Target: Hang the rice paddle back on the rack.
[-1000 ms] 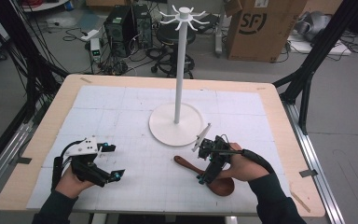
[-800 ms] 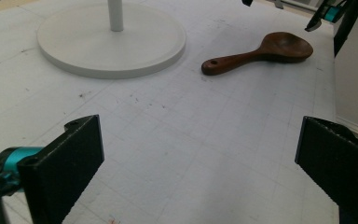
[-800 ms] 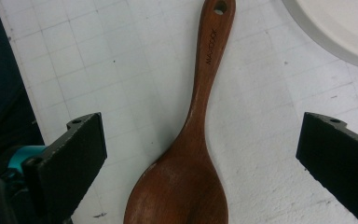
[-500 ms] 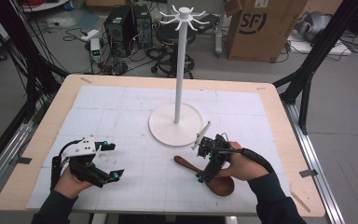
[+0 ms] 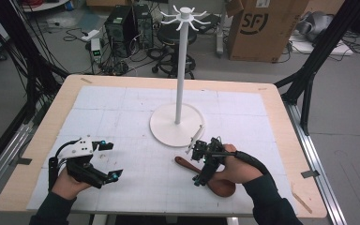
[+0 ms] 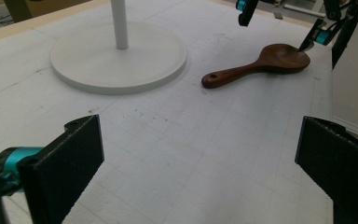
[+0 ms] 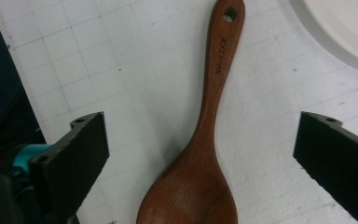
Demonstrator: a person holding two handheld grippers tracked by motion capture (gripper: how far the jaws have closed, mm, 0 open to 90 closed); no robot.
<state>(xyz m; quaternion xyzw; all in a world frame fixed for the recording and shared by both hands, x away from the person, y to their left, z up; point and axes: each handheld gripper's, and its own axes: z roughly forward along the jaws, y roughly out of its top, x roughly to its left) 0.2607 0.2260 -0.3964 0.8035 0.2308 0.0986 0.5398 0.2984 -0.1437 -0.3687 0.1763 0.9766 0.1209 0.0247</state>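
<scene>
Right gripper (image 7: 200, 154) straddles wooden spoon (image 7: 205, 154) (jaws wide, untouching).

Two forearms in dark sleeves reach in from the near edge, each hand gripping a two-jaw tool. The left gripper (image 5: 106, 160), topped by its grey three-cornered plate, is held low at the left with its jaws spread wide and pointing right. The right gripper (image 5: 200, 163) sits at the right, tilted downward, jaws likewise wide apart with nothing between the pads, its hand (image 5: 232, 169) curled around the body.
</scene>
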